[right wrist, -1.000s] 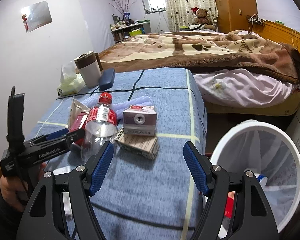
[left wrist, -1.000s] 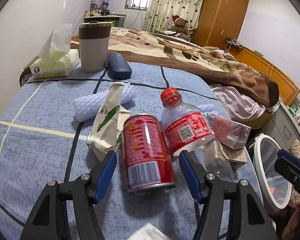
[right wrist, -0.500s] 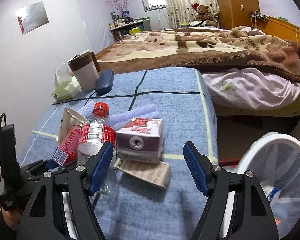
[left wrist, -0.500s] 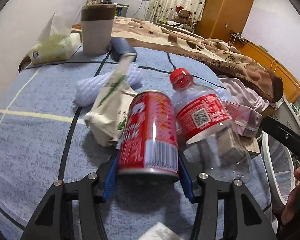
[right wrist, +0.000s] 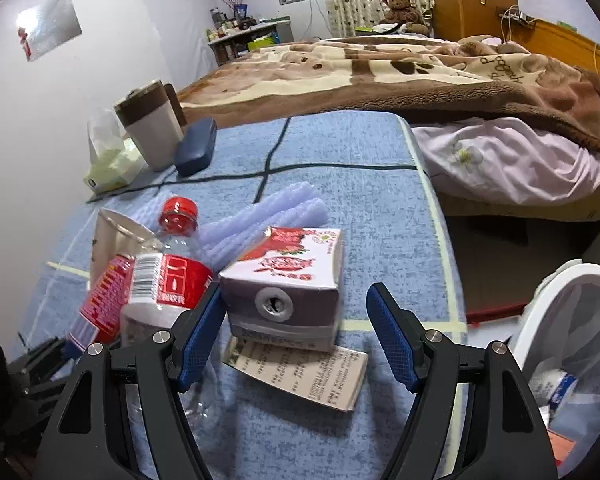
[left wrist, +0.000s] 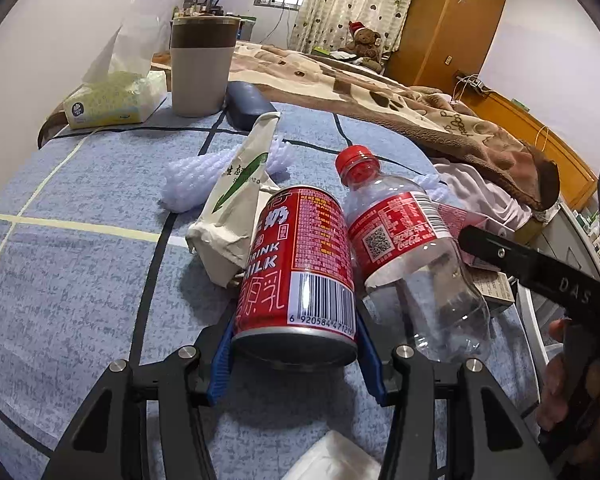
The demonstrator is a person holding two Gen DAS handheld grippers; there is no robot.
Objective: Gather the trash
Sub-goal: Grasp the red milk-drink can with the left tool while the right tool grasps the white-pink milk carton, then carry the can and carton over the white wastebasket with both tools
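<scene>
My left gripper [left wrist: 296, 354] is shut on a red milk can [left wrist: 300, 264], its blue pads pressed on both sides of the can's base. The can also shows in the right wrist view [right wrist: 100, 300]. An empty clear bottle with a red cap [left wrist: 404, 248] lies against the can's right side. A crumpled paper bag [left wrist: 236, 200] lies to its left. My right gripper [right wrist: 296, 340] is open, its jaws on either side of a strawberry drink carton [right wrist: 288, 288] that rests on a flat paper box [right wrist: 300, 372]. A white trash bin [right wrist: 560, 320] stands at the right.
White foam wrap [left wrist: 204, 172] lies behind the bag. A tissue pack [left wrist: 112, 100], a grey-brown cup [left wrist: 200, 68] and a dark blue case [left wrist: 248, 104] stand at the far edge of the blue table cloth [left wrist: 80, 272]. A bed with a brown blanket [right wrist: 420, 76] lies beyond.
My left gripper moved forward and closed on the red can. My right gripper moved forward so that the drink carton now lies between its open jaws.
</scene>
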